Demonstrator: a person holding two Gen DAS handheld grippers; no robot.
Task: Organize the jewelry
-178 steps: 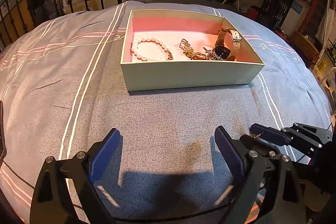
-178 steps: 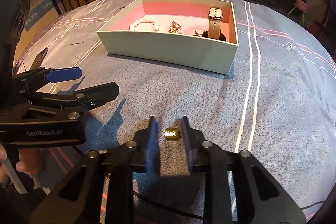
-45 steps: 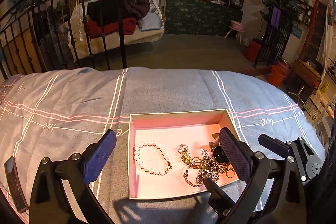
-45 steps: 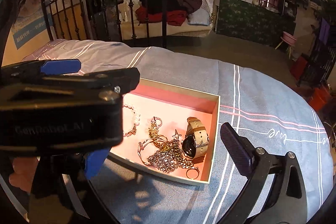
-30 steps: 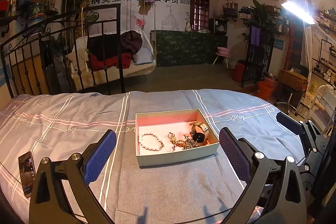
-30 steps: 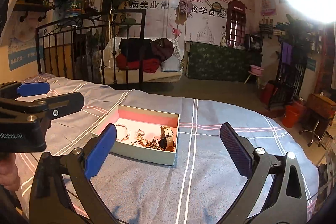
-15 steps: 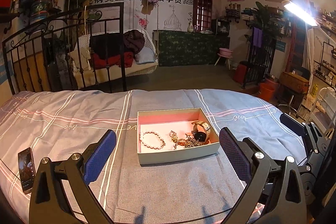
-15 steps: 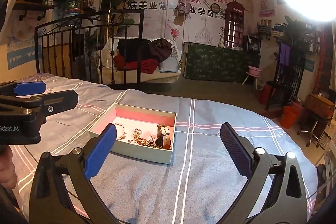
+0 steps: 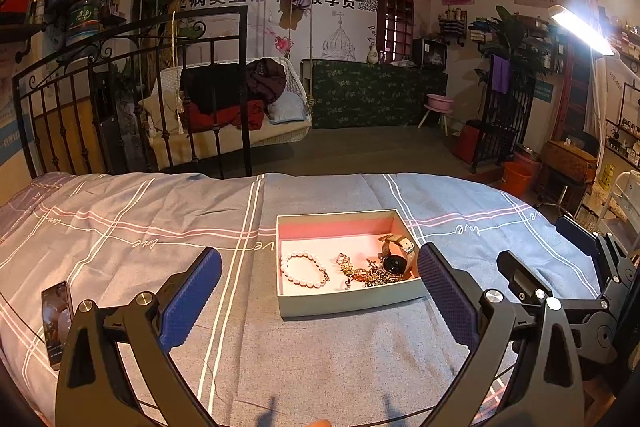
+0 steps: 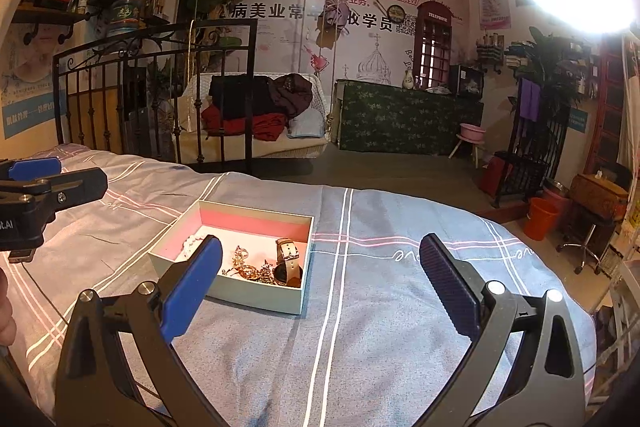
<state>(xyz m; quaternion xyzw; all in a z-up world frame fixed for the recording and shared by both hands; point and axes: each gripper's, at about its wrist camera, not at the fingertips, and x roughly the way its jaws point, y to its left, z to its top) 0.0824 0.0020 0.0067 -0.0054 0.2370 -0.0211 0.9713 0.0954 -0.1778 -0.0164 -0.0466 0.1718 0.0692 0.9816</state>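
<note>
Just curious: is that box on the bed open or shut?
Open. The box has no lid on; its pink inside, bracelet and watch show.

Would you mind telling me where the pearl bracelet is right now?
In the left wrist view, the pearl bracelet lies on the left side of the box, left of the gold chains and the watch.

Both wrist views toward shared box

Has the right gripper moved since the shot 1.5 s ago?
Yes. The right gripper pulled up and back from the jewelry box, which was close beneath its open fingers and now sits farther off on the bedspread.
</note>
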